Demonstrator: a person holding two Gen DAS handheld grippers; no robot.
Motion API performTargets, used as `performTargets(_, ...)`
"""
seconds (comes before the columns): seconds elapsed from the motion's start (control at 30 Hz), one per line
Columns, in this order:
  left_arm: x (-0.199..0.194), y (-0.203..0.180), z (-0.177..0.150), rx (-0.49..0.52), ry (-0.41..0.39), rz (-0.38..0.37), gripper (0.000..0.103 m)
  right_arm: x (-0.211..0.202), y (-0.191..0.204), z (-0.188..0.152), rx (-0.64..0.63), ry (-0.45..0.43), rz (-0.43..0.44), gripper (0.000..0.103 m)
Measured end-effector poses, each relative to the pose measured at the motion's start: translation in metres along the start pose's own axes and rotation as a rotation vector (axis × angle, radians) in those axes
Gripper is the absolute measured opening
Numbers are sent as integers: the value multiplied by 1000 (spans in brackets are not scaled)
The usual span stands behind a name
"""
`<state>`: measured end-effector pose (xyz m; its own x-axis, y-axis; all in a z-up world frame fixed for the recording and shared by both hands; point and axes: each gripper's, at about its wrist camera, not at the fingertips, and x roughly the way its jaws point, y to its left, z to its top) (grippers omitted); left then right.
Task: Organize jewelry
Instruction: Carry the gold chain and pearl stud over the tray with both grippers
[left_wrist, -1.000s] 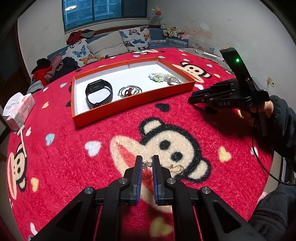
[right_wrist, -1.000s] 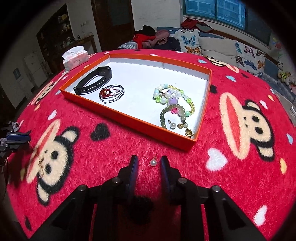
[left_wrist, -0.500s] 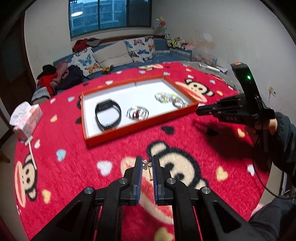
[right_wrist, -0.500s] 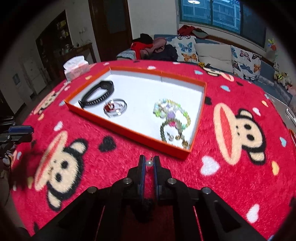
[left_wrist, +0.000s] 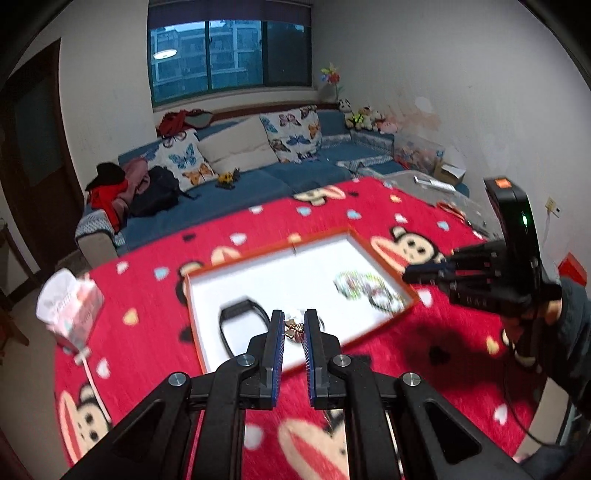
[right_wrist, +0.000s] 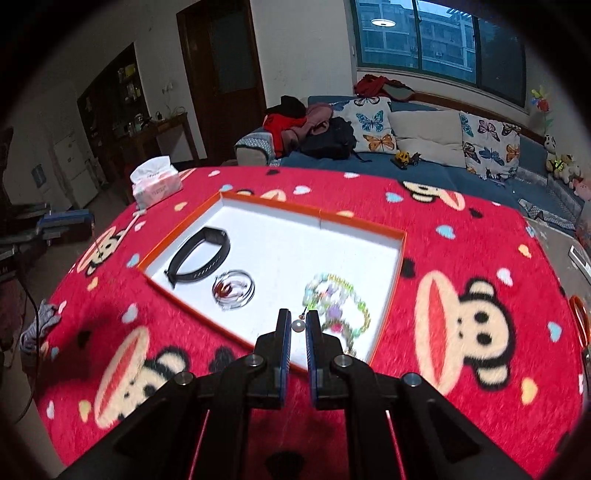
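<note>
Left wrist view first: your left gripper (left_wrist: 294, 328) is pinched onto a small gold clover charm (left_wrist: 293, 329), which sits right between the tips with a bit of fine chain showing there too. Behind the tips you've got the orange tray (left_wrist: 376, 246) with its white floor, lying on the red monkey-print blanket (left_wrist: 155, 332). In the tray, the black wristband (left_wrist: 242, 321) is just left of your fingertips and the beaded bracelets (left_wrist: 365, 290) are off to the right, pretty smeared by motion blur, so I'd only call them "beads, probably a couple of strands". Your right gripper (left_wrist: 408, 276) shows at the right edge, held in your hand (left_wrist: 546, 314), tips reaching over the tray's right corner. The pink tissue box (left_wrist: 70, 306) sits on the blanket, well left of the tray.

Right wrist view: your right gripper (right_wrist: 298, 325) is clamped on a small pearl (right_wrist: 297, 325), held right at the tips with the tray floor behind it. The beaded bracelets (right_wrist: 338, 302) lie just beyond and right of the tips, the silver bangles with a red piece (right_wrist: 233, 288) off to the left, and the black wristband (right_wrist: 201, 258) further left again. The tissue box (right_wrist: 157, 181) sits beyond the tray's far left corner.
</note>
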<state>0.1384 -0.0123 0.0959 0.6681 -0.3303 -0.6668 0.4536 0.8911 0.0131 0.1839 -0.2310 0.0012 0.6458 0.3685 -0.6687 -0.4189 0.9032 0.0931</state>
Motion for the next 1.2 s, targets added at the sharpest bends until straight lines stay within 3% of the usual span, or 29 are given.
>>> performTargets(0.2,14,17,40,-3,-17,30,11,3,-8,12,14,-21,-3,10)
performTargets(0.47,34,34,63,-22,-11,40,10,13,-17,14,20,-9,-11,10)
performTargets(1.2,71,43,78,-45,12,27,11,37,-27,4,57,26,-14,10)
